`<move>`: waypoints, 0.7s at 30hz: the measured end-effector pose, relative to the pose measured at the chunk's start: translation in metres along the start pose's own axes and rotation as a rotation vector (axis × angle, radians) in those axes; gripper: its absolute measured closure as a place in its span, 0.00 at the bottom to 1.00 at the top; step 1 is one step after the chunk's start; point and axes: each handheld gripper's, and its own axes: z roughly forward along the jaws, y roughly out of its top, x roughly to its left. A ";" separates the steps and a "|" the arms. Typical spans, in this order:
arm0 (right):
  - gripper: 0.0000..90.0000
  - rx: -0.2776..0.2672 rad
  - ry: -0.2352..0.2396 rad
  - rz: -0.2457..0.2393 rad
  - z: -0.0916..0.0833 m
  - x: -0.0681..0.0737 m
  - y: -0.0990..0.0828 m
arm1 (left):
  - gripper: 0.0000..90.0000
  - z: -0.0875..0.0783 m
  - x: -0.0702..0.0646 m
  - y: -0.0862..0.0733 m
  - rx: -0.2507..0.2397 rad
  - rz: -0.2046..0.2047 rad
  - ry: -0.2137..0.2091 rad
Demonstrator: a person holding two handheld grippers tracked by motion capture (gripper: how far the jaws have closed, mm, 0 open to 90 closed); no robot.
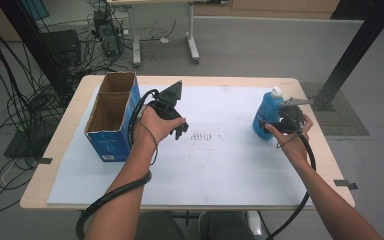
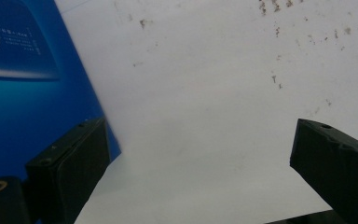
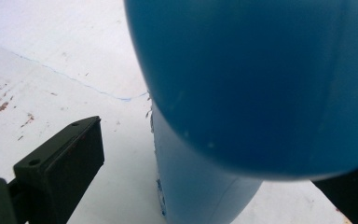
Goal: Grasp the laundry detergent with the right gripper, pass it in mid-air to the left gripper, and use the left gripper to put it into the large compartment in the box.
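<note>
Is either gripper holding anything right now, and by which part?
Nothing is held. The left gripper is open over bare sheet; the right gripper's jaws stand apart around the blue bottle, not clamped.

Wooden table point(image 1: 60, 142) under white sheet point(image 1: 220, 170); blue carton point(image 1: 111, 116) left, blue bottle point(image 1: 267, 114) right.

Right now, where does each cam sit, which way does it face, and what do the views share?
High view: above the person's side, facing forward and down on the table; both forearms, left hand-held gripper, right hand-held gripper.
Left gripper view: rides the left hand-held gripper, facing down at the white sheet, box at its left; its own black jaws stand apart.
Right gripper view: rides the right hand-held gripper, close on the bottle; jaws either side, contact unclear.
Shared: box, bottle and sheet also show in the high view.
</note>
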 end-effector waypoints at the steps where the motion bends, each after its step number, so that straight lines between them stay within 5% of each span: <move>1: 0.02 -0.003 -0.002 0.002 0.001 0.000 -0.001 | 0.06 0.000 0.000 0.000 0.001 0.002 0.000; 21: 0.02 -0.041 0.001 0.001 0.007 -0.001 -0.004 | 0.06 0.001 -0.002 0.002 -0.002 0.005 -0.001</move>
